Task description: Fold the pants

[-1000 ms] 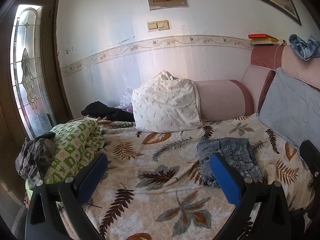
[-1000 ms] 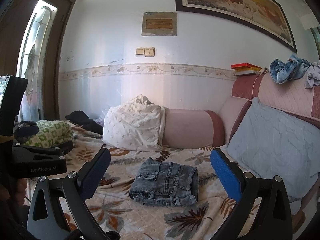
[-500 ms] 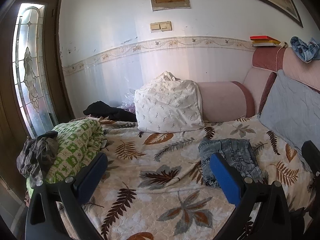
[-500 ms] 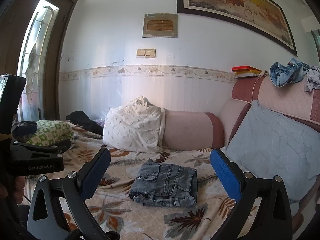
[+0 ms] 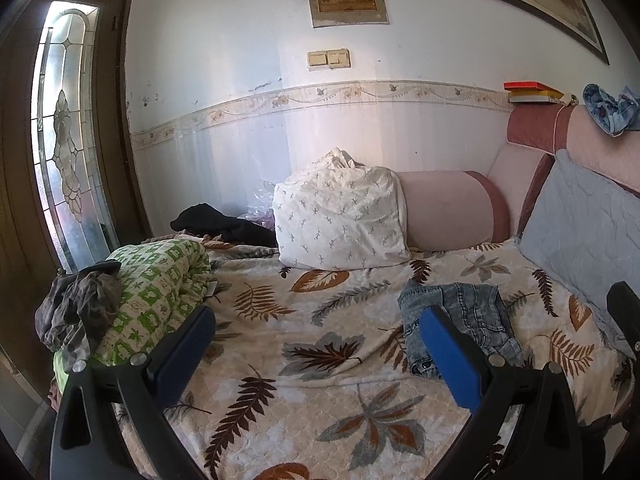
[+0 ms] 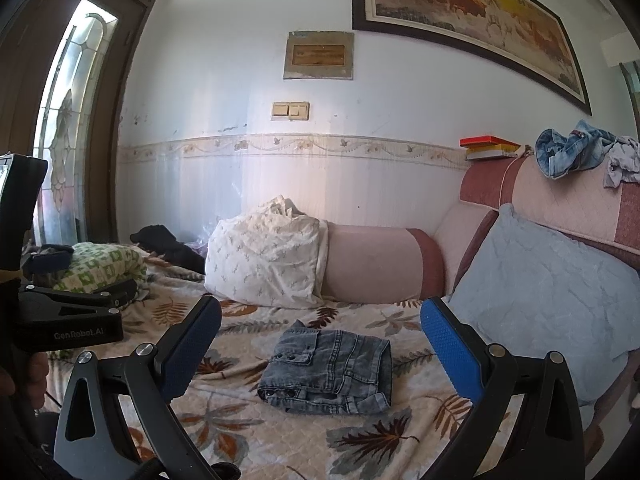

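Grey denim pants [image 6: 330, 366] lie folded in a compact bundle on the leaf-patterned bedspread [image 6: 224, 412]. In the left wrist view the pants [image 5: 460, 320] are at the right, partly behind my right blue finger pad. My left gripper [image 5: 316, 344] is open and empty, held above the bedspread [image 5: 320, 360] away from the pants. My right gripper [image 6: 320, 344] is open and empty, above and in front of the pants. The left gripper's black body [image 6: 72, 320] shows at the left of the right wrist view.
A white patterned pillow [image 5: 340, 216] and pink bolster [image 5: 448, 208] stand at the wall. A blue-grey cushion [image 6: 552, 296] leans on the right headboard. A green quilt roll [image 5: 152, 296] with dark clothes lies at the left. More denim clothes [image 6: 572, 148] hang on the headboard.
Both grippers have drifted slightly up and back from the bed. The folded pants have not moved. Both grippers stay open.
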A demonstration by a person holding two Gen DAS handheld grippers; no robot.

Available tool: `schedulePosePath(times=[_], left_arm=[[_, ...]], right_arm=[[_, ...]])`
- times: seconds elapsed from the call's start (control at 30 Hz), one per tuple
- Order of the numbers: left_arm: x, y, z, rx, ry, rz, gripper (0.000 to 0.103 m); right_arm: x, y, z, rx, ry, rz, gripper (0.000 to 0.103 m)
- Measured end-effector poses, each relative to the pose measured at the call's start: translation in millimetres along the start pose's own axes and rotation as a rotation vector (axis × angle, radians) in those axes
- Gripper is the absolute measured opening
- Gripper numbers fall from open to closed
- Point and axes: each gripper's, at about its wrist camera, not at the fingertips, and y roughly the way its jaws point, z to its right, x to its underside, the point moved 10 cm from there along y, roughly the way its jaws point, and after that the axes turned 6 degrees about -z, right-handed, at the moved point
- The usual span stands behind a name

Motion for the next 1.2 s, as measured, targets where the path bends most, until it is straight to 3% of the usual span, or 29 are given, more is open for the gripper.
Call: schedulePosePath(times=[0.77,0.97,1.2], left_arm=[[6,-49,-24,-0.020,-0.014,0.059,0.103],[22,-24,-24,-0.014,-0.014,-0.020,0.103],[47,35,-11,-0.031,-0.010,-0.157,0.103]], right_arm=[[-17,-48,-18,-0.017,-0.024,0.068,0.101],[-9,-40,-21,-0.013,-0.028,0.050,0.101],[28,13,-14,-0.033,0.012,-0.104,0.101]])
